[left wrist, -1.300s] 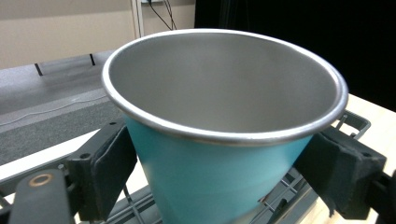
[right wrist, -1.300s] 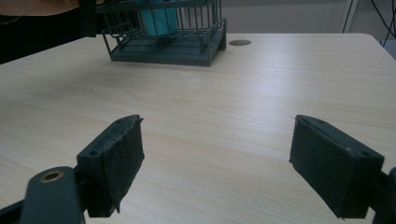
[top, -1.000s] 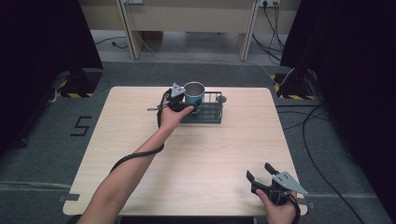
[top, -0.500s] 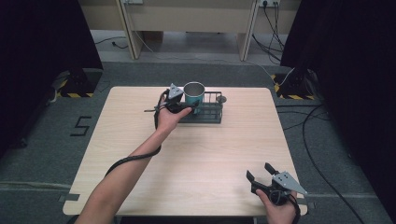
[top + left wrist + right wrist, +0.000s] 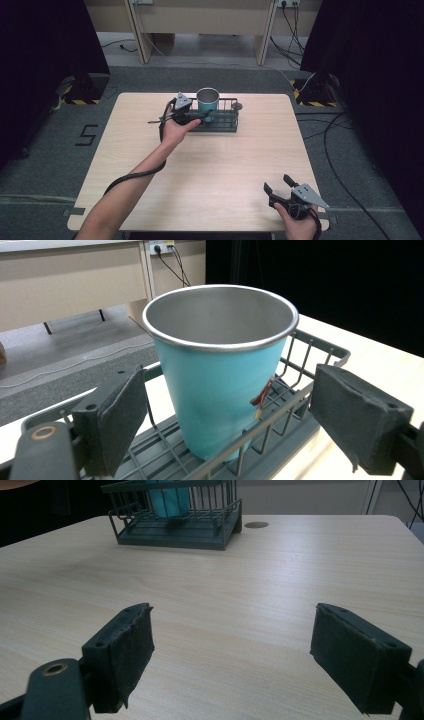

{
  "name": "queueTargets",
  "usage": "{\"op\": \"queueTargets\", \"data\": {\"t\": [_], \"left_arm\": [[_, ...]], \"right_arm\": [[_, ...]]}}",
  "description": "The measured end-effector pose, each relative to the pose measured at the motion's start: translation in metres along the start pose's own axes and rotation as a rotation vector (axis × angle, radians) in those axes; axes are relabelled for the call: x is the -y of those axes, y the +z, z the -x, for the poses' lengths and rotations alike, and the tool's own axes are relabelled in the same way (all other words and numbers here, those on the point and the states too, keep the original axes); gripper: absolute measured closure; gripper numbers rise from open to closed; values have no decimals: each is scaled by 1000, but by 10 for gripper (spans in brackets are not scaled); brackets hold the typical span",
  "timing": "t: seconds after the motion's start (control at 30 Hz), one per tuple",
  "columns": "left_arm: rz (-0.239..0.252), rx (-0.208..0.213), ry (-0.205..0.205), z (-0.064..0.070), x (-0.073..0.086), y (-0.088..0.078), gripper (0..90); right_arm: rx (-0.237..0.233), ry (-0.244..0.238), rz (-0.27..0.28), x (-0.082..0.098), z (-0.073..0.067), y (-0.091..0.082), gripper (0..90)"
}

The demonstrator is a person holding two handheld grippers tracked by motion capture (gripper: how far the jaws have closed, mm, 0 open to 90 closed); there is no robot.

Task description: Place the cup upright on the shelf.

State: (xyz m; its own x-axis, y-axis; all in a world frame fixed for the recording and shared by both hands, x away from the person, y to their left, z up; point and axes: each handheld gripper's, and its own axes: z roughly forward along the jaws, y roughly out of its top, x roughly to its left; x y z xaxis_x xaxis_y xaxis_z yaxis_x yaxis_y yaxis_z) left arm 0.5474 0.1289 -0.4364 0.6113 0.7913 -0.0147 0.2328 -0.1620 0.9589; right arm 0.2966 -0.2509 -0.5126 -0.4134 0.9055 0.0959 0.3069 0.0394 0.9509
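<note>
A teal metal cup (image 5: 208, 104) with a bare steel rim stands upright in the left end of a dark wire rack (image 5: 226, 121) that sits at the far middle of the light wooden table (image 5: 210, 170). The left gripper (image 5: 192, 116) is held at the near left corner of the rack, and in the left gripper view its two black jaws stand wide apart on either side of the cup (image 5: 220, 370), with a clear gap between each pad and the cup's wall, so it grips nothing. In that view the cup's base rests on the rack's grid floor (image 5: 165, 452), and a small reddish-brown scrap (image 5: 262, 396) hangs on the cup's side near the front rail. The right gripper (image 5: 281, 188) rests low at the near right corner of the table, well apart from the rack, and its jaws are also spread wide and empty; in the right gripper view they frame bare wood, with the rack (image 5: 176, 529) and the cup (image 5: 170, 500) far off at the top and a small round hole (image 5: 256, 525) in the tabletop just beside the rack's right end
</note>
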Motion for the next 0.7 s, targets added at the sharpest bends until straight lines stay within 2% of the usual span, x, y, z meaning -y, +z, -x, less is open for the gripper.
{"op": "queueTargets", "data": {"t": [0.33, 0.7], "left_arm": [[3, 12, 5, -1, 3, -17, 144], [7, 26, 29, -2, 6, -41, 144]], "right_arm": [[2, 1, 1, 0, 0, 0, 179], [3, 0, -3, 0, 0, 0, 179]]}}
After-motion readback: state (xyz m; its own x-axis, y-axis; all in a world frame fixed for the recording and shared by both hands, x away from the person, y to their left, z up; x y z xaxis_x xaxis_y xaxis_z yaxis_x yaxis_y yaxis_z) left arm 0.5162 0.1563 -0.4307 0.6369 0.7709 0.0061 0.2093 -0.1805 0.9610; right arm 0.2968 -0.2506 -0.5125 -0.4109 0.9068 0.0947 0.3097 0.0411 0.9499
